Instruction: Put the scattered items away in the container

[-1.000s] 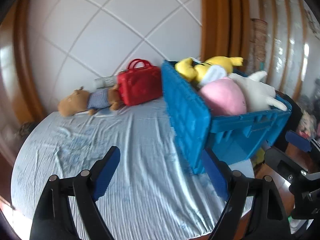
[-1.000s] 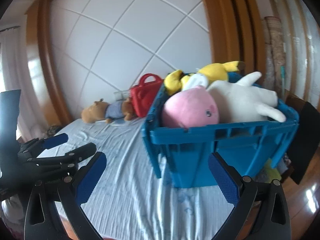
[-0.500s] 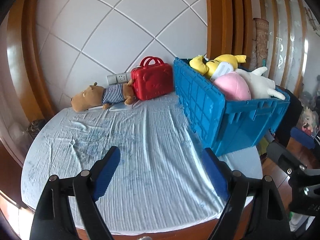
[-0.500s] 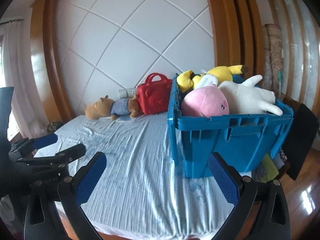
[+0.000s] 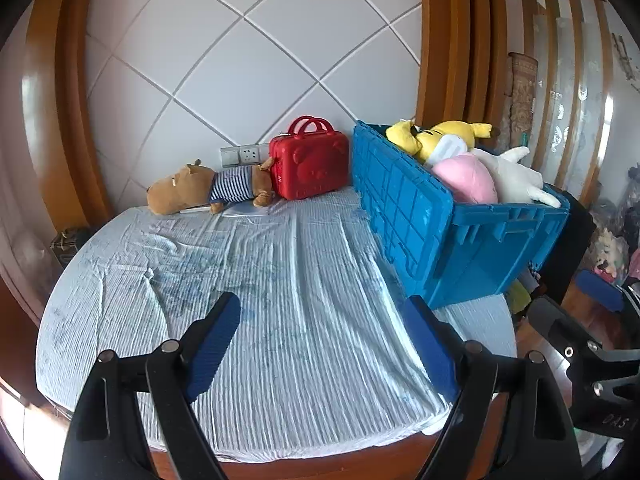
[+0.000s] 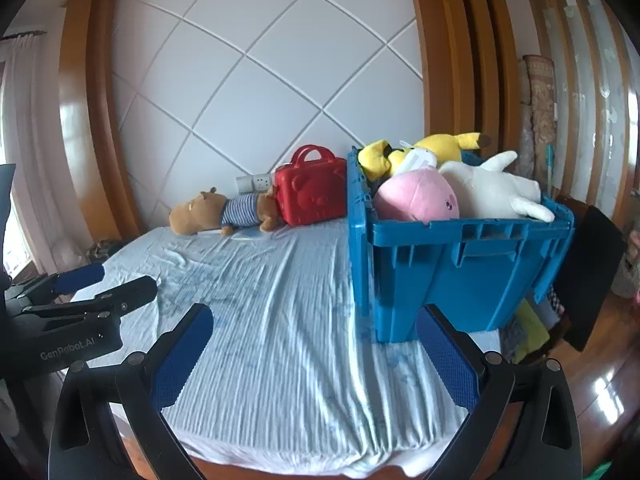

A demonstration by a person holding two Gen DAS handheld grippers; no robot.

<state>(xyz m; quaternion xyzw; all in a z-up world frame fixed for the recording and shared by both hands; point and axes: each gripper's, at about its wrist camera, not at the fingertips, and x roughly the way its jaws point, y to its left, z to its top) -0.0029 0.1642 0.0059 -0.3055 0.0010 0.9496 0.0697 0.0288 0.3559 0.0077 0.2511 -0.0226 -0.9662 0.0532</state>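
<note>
A blue plastic crate (image 5: pixel 416 216) (image 6: pixel 460 264) stands on the right side of the bed, holding a yellow plush (image 5: pixel 436 136) (image 6: pixel 424 148), a pink plush (image 5: pixel 466 180) (image 6: pixel 420 198) and a white plush (image 5: pixel 516 178) (image 6: pixel 492 192). A brown plush in a striped shirt (image 5: pixel 208 190) (image 6: pixel 224 210) lies at the headboard beside a red toy suitcase (image 5: pixel 308 164) (image 6: pixel 314 196). My left gripper (image 5: pixel 320 344) is open above the near bed edge with nothing between its blue pads. My right gripper (image 6: pixel 314 354) is open too, in front of the crate's near corner.
The bed sheet (image 5: pixel 280 288) is pale blue and wrinkled. A quilted white headboard (image 5: pixel 240 60) with a wooden frame stands behind. A wall socket (image 5: pixel 240 155) sits above the brown plush. A dark chair (image 6: pixel 588 276) and clutter lie right of the bed.
Both grippers have pulled back from the crate, which now looks smaller and farther away. More of the bed's near edge shows. Both stayed open and nothing was picked up.
</note>
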